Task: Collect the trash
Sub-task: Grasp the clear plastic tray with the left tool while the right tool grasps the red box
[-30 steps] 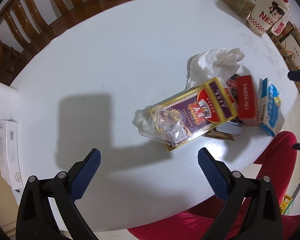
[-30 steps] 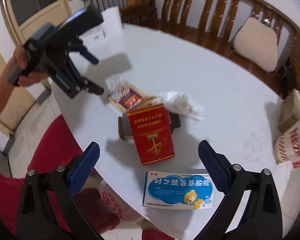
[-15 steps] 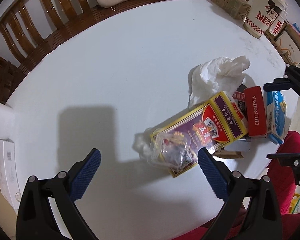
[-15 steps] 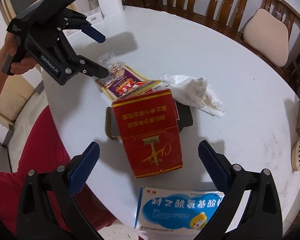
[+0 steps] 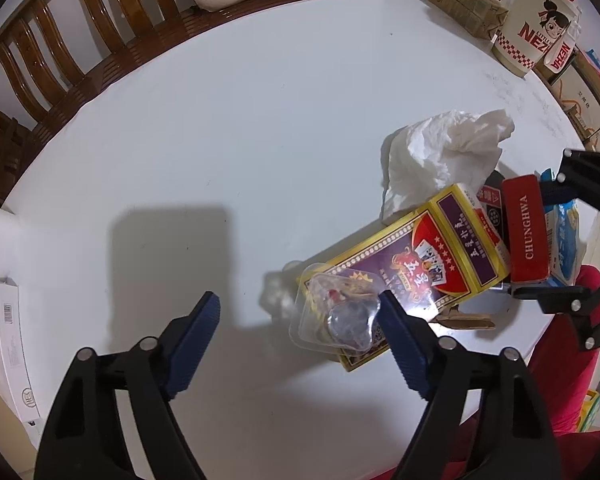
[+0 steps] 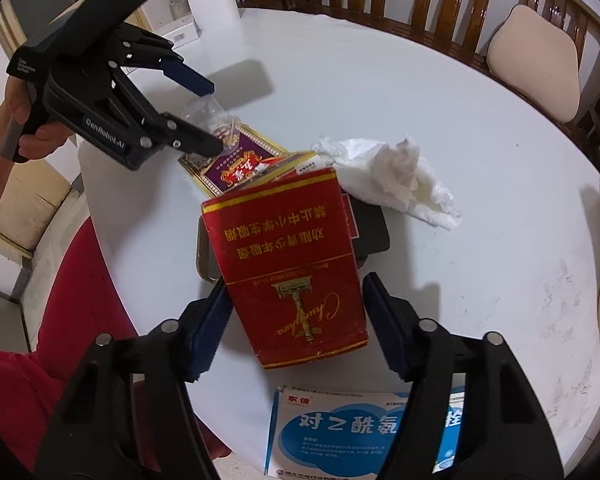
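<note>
Closing in on the pile is the step in hand: both tools are lined up on separate pieces of trash, and neither has a grip yet. The right gripper (image 6: 296, 300) has its fingers apart with the red cigarette pack (image 6: 296, 268) between them; the left pad looks as if it touches the pack's edge, the right pad sits just clear, though the fisheye makes that gap hard to judge. The pack leans up on a dark object beneath it, so the next move calls for a squeeze across its narrow width before any lift, firm enough that the light carton does not slip or fold. The left gripper (image 5: 300, 316) also has its fingers apart, over the bare surface (image 5: 220, 140). The clear plastic wrapper (image 5: 336, 320) lies just inside its right finger, on top of the purple-and-gold card box (image 5: 412, 264), which runs on beyond that finger. To take the wrapper, this tool should shift toward its right finger's side and come lower; the film is thin and springy, and will likely crumple in the pinch. Beyond the fingertips lies the crumpled tissue (image 5: 440, 156), and a blue-and-white medicine box (image 6: 364, 432) sits below the right tool's fingers, near the surface's edge. The left hand (image 6: 32, 136) grips its handle and angles the tool downward at the pile.
</note>
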`<state>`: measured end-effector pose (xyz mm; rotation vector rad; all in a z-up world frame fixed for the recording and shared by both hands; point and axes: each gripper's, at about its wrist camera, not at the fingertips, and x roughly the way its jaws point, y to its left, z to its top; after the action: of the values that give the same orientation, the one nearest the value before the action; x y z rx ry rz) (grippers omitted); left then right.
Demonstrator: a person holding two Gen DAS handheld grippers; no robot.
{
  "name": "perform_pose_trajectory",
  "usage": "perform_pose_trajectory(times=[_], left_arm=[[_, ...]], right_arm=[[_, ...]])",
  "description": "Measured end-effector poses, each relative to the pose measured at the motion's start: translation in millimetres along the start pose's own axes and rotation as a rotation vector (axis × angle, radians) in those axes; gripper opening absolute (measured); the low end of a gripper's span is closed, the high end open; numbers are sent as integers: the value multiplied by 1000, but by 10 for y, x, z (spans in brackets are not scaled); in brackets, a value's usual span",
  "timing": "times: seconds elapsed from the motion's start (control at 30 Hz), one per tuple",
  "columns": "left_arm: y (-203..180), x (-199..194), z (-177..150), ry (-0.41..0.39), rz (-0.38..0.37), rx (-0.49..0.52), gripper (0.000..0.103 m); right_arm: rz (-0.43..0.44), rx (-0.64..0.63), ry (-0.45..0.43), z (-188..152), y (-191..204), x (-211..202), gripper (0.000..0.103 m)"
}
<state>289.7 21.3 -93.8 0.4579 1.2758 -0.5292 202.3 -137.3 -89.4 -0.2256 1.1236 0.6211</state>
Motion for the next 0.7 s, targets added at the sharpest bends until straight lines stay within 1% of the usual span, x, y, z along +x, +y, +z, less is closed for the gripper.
perform_pose_trajectory(times=[0.07, 0.13, 0.17, 0.23, 0.4, 0.5, 0.63, 0.67, 0.7], left_arm=[[-11, 8, 14, 1, -3, 2, 75], [-20, 2, 24, -3, -19, 0, 69], [-35, -4, 24, -5, -21, 2, 65], [-50, -12, 30, -7, -19, 7, 61], [-125, -45, 8, 1, -36, 11, 47], [-158, -50, 6, 11, -39, 19, 42], [-145, -49, 36, 25, -38, 12, 41], [-134, -51, 36, 26, -35, 3, 35], [-118, -56, 40, 28, -35, -8, 35]], right_arm=[[2, 8, -3, -10, -8, 3, 61], [2, 14, -6, -15, -17, -4, 60], [2, 17, -7, -18, -28, -6, 60], [-1, 24, -9, -26, -32, -11, 60], [-11, 49, -16, -63, -65, -43, 59], [-20, 57, -15, -72, -80, -51, 59], [-38, 75, -17, -46, -92, -66, 59], [-45, 80, -19, -44, -97, -77, 59], [-52, 85, -23, -43, -103, -90, 59]])
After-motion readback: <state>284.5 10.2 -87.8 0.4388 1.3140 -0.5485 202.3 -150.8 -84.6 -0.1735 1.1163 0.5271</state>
